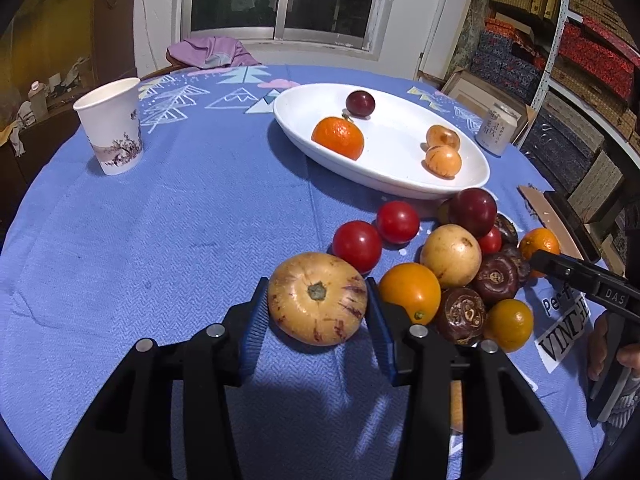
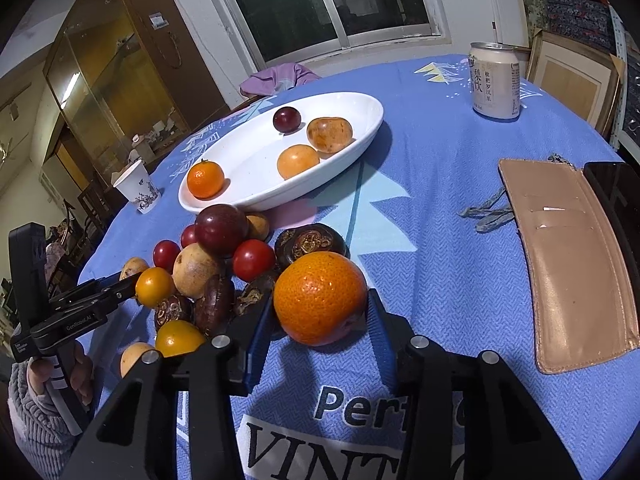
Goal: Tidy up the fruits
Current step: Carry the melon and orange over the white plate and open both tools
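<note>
My left gripper (image 1: 316,286) is shut on a pale yellow, purple-streaked round fruit (image 1: 317,304) that rests on the blue cloth, left of the fruit pile. My right gripper (image 2: 320,300) is shut on a mandarin (image 2: 320,294) at the pile's right edge; the left wrist view shows it too, the mandarin (image 1: 538,242) held at the far right. The pile holds red tomatoes (image 1: 357,245), a dark plum (image 1: 473,211), yellow tomatoes (image 1: 410,292) and brown water chestnuts (image 1: 496,278). Behind it, a white oval plate (image 1: 400,189) carries a mandarin (image 1: 338,137), a plum (image 1: 360,102) and two loquats (image 1: 443,160).
A paper cup (image 1: 112,128) stands at the left, and a drink can (image 2: 496,80) stands behind the plate on the right. A tan wallet (image 2: 568,260) and a dark phone (image 2: 616,192) lie at the right edge. A purple cloth (image 1: 212,52) sits at the table's far side.
</note>
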`<action>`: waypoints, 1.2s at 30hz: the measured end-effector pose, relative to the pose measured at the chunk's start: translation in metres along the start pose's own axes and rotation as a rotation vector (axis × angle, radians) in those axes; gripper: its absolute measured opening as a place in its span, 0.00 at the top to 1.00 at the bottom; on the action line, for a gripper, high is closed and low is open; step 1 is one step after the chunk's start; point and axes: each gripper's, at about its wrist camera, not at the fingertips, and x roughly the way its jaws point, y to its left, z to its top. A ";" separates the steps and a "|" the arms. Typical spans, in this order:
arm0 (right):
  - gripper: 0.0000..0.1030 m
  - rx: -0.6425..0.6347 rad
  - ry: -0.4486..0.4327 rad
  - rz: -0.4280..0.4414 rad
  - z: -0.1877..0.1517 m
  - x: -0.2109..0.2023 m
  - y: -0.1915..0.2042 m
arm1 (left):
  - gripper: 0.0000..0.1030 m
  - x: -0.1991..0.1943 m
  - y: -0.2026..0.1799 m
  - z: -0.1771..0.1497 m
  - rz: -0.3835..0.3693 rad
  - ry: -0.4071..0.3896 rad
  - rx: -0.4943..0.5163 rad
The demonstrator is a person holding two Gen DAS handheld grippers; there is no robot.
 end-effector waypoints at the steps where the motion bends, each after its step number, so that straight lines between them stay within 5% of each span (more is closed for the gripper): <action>1: 0.55 -0.001 -0.015 0.002 0.000 -0.003 0.000 | 0.56 -0.002 0.000 0.000 0.004 -0.012 -0.001; 10: 0.56 0.003 -0.069 0.027 0.011 -0.021 0.001 | 0.56 -0.026 0.005 0.021 -0.005 -0.093 -0.045; 17: 0.56 -0.046 -0.089 0.048 0.079 -0.015 0.020 | 0.56 -0.006 -0.001 0.091 0.037 -0.104 -0.016; 26: 0.56 -0.089 -0.035 0.022 0.158 0.064 0.043 | 0.56 0.066 -0.002 0.159 0.024 -0.076 -0.042; 36: 0.55 -0.209 0.064 -0.042 0.163 0.137 0.055 | 0.55 0.135 -0.001 0.163 0.007 0.015 -0.015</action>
